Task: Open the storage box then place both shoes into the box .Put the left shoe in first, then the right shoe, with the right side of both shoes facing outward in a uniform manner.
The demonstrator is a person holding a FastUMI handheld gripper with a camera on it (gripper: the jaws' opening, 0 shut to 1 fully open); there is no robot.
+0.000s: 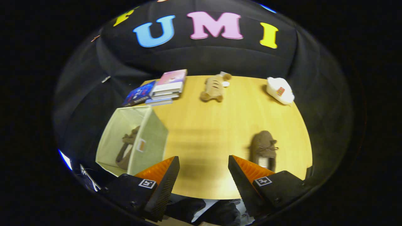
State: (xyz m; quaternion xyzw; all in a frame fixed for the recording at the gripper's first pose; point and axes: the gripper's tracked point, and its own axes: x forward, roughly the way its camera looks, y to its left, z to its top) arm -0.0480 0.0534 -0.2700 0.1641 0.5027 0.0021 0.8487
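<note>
We look down over a wooden table [207,131], where the open storage box [150,141] stands at its left edge with one brown shoe [127,147] already lying inside it. The second brown shoe [263,147] sits on the table well apart from the box, just ahead of the right finger of our hand-held gripper [204,172], whose jaws stand wide apart with nothing between them. Beyond, along the far side, lie a stack of books [166,86], a plush toy [213,88] and a white object [280,90] we cannot identify. The step in hand, as we judge it, is fetching the remaining shoe. To do it well we should swing right until the shoe lies centred between the fingers, close on its upper sides near the laces rather than the soft toe, lift clear of the table, and carry it over the box wall, turning it so it lies the same way as the shoe already inside.
</note>
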